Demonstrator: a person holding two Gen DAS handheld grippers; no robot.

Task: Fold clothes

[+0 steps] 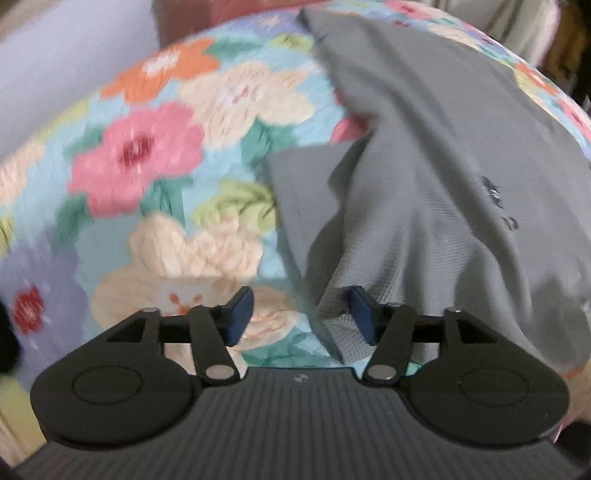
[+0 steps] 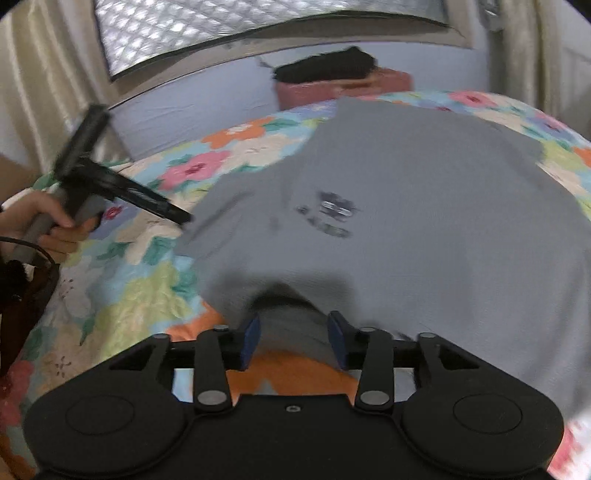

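A grey T-shirt (image 1: 424, 166) lies crumpled on the flowered bedsheet (image 1: 155, 155), with one sleeve (image 1: 306, 184) spread flat towards the left. My left gripper (image 1: 301, 314) is open just over the shirt's near edge, and the cloth lies by its right pad. In the right wrist view the same shirt (image 2: 424, 192) is spread wide with a dark chest print (image 2: 332, 214). My right gripper (image 2: 293, 341) is open, and the collar opening sits between its blue pads without being pinched. A hand (image 2: 55, 225) holds the left gripper (image 2: 177, 216) at the shirt's left edge.
The flowered sheet (image 2: 140, 295) covers the bed around the shirt. At the far end a pink box (image 2: 343, 86) carries a black item (image 2: 325, 66). Behind it are a pale wall, cream curtains (image 2: 40, 74) and a silver quilted panel (image 2: 221, 26).
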